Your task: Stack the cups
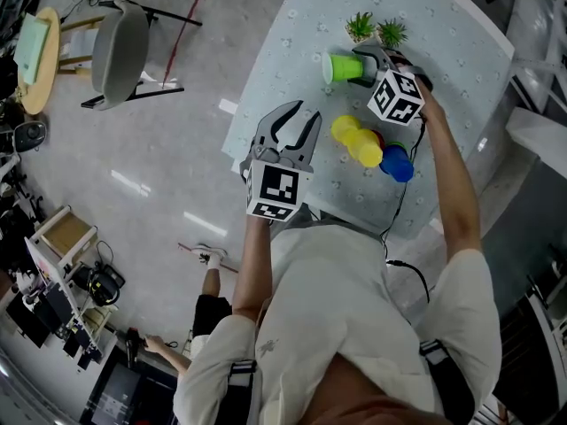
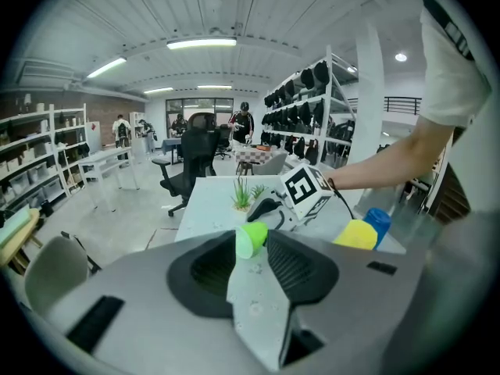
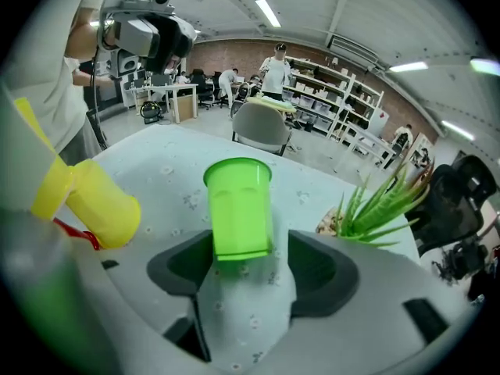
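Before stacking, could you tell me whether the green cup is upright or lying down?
The green cup is tipped on its side: rim facing sideways, base toward the right claw.

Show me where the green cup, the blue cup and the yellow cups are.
green cup point(image 3: 238, 209), right gripper view, middle of its side wall.
blue cup point(image 1: 398, 164), head view, its side.
yellow cups point(image 1: 365, 149), head view, side of the one nearest the blue cup.

Sitting on pale speckled table point(image 1: 461, 51): green cup point(image 1: 341, 67) lying sideways near two small plants point(image 1: 361, 27); yellow cups point(image 1: 356, 140), blue cup point(image 1: 397, 163) lying clustered nearby.
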{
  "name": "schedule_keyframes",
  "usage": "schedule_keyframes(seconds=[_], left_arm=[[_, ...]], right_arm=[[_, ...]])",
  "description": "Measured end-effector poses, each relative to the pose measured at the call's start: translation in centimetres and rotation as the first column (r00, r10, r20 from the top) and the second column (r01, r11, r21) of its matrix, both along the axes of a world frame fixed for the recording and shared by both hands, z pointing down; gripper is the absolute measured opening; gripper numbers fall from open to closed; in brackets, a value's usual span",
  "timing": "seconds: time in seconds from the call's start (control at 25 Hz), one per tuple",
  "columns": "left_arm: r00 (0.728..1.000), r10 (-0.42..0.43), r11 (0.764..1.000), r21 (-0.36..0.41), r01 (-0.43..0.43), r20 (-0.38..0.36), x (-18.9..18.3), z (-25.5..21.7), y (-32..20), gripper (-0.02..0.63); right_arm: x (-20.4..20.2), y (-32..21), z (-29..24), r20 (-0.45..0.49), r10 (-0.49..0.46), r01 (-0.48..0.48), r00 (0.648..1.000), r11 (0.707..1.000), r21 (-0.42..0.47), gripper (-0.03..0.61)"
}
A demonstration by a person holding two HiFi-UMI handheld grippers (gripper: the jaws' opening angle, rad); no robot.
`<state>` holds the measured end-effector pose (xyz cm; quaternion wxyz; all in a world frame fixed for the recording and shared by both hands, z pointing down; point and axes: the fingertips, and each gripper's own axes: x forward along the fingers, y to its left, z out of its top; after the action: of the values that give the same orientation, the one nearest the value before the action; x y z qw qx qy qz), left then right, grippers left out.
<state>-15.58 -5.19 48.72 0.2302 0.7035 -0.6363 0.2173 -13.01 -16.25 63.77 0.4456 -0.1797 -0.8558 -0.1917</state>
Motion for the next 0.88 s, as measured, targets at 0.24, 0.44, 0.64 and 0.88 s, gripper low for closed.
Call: schedule_keyframes(seconds=[0.24,0.44,0.64,0.88], left_arm=[[1.0,-0.006,1.0,0.006,0.006,0.004,-0.3,-0.3,0.1,0.132],[1.0,0.011,1.0,0.02,-0.011,0.003,-0.1,-0.6,-0.1,0.132],[0.999,0.043,0.998,0.041,-0.043,0.0,0.3,-1.3,-0.4,0.13],[0.995,0.101,0.993,0.067,-0.101,-0.001,1.2,-2.2,-0.6,0.129]], right_arm=[[0.4,0.1,0.2,-0.016,-0.001,0.001,1.0,1.0,0.001,0.244],[1.5,-0.4,-1.1,-0.024,0.014,-0.013,1.0,0.999,0.044,0.241],[3.1,-0.7,-3.5,-0.026,0.029,-0.026,0.999,0.994,0.103,0.238],[5.3,-0.8,-6.9,-0.022,0.076,-0.071,0.997,0.981,0.181,0.236]])
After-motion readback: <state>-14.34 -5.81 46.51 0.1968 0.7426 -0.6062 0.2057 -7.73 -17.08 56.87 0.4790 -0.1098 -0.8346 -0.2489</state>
